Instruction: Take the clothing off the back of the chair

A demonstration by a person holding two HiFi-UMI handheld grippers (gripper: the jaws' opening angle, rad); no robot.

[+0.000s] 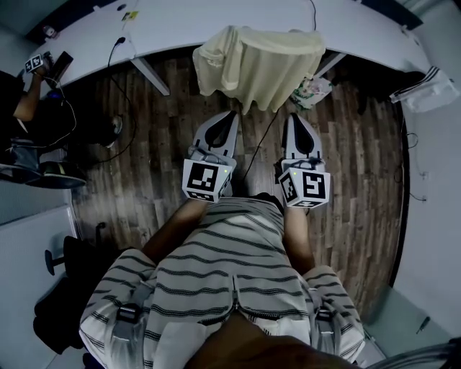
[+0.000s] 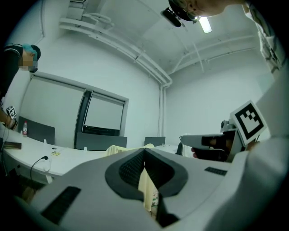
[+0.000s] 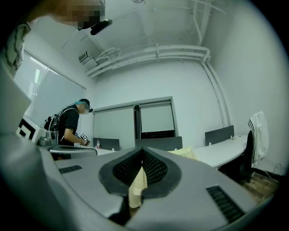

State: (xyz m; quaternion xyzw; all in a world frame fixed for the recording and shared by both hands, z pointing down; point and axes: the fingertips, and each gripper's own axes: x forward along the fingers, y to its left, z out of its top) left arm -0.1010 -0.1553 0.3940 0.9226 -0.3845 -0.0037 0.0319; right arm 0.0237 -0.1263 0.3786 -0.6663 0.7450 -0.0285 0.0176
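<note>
Two hand-held grippers point level and side by side over the wooden floor (image 1: 144, 180), each with its jaws closed tip to tip and nothing held between them. In the head view the left hand-held gripper (image 1: 233, 114) and the right hand-held gripper (image 1: 295, 115) stand a little apart, with a dark cable (image 1: 258, 148) running along the floor between them.

The clothing (image 1: 259, 58), a pale yellow garment, hangs straight ahead of both, near their tips but not touching them. It is draped over the back of the chair, which the cloth hides. Beyond the garment runs the white curved table (image 1: 180, 21).

In the left gripper view the shut tips (image 2: 144, 151) meet, and the yellow cloth (image 2: 146, 187) shows through the cut-out under them, farther off. The right gripper view shows the same: tips together (image 3: 142, 151), cloth (image 3: 137, 187) beyond.

Far to the left of the left hand-held gripper, another person (image 3: 72, 126) stands at the table. To the right of the right one, a patterned bag (image 1: 311, 90) lies on the floor.
</note>
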